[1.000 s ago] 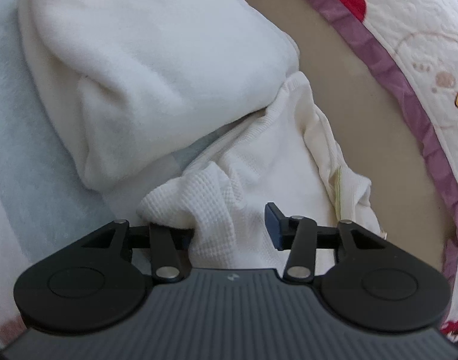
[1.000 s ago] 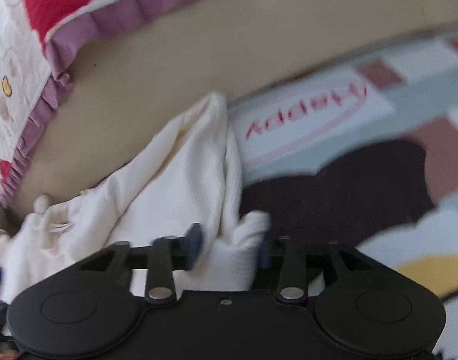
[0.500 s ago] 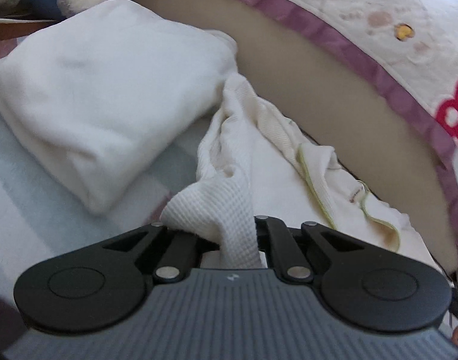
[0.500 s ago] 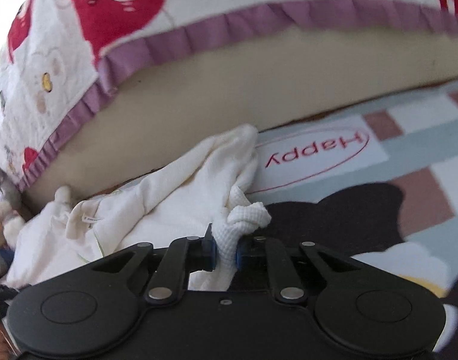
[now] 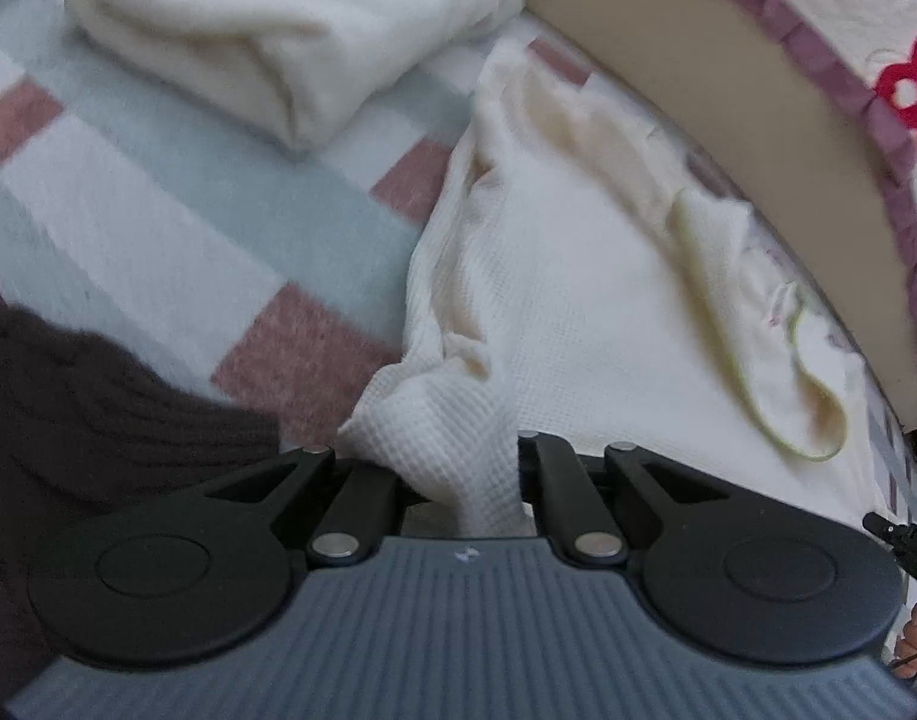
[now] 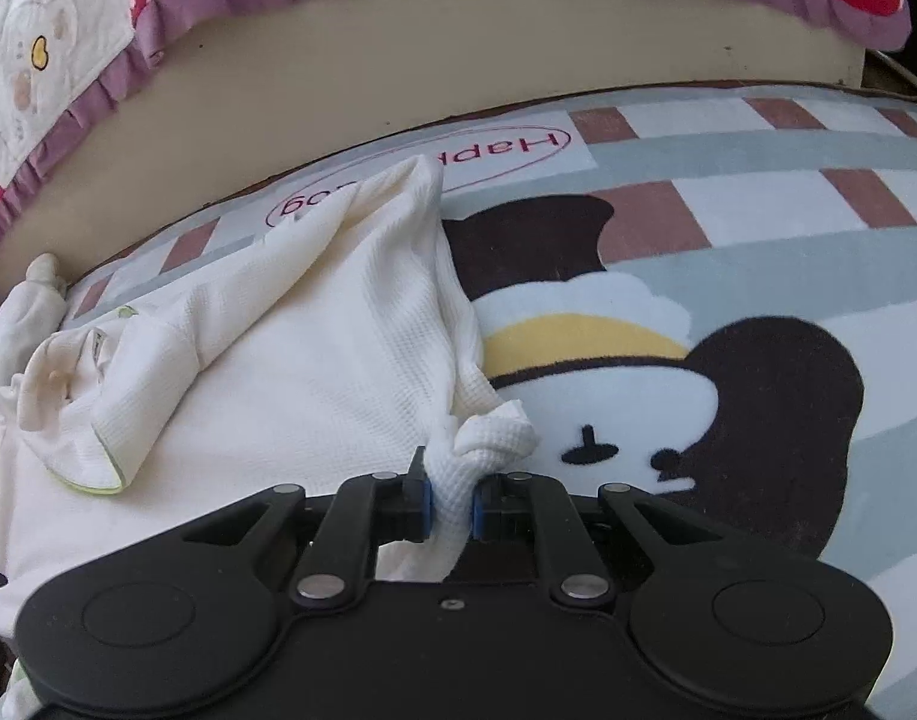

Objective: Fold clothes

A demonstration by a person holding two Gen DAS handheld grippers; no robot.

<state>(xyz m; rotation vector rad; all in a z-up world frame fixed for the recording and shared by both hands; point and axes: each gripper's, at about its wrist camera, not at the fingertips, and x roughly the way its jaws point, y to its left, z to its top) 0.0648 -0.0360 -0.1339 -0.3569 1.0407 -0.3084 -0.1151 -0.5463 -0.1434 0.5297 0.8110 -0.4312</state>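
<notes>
One towel-like piece (image 5: 290,30) sits folded at the far end of the rug (image 5: 176,228) — the waffle-knit garment (image 5: 578,300) isn't folded yet. My left gripper (image 5: 458,480) and right gripper (image 6: 449,498) are each pinched tight on a bunched corner — cloth spreads ahead toward the bed.

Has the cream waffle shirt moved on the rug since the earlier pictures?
Yes. In the right wrist view the shirt has been pulled away from the bed base; its far corner now covers part of the "Happy" oval.
</notes>
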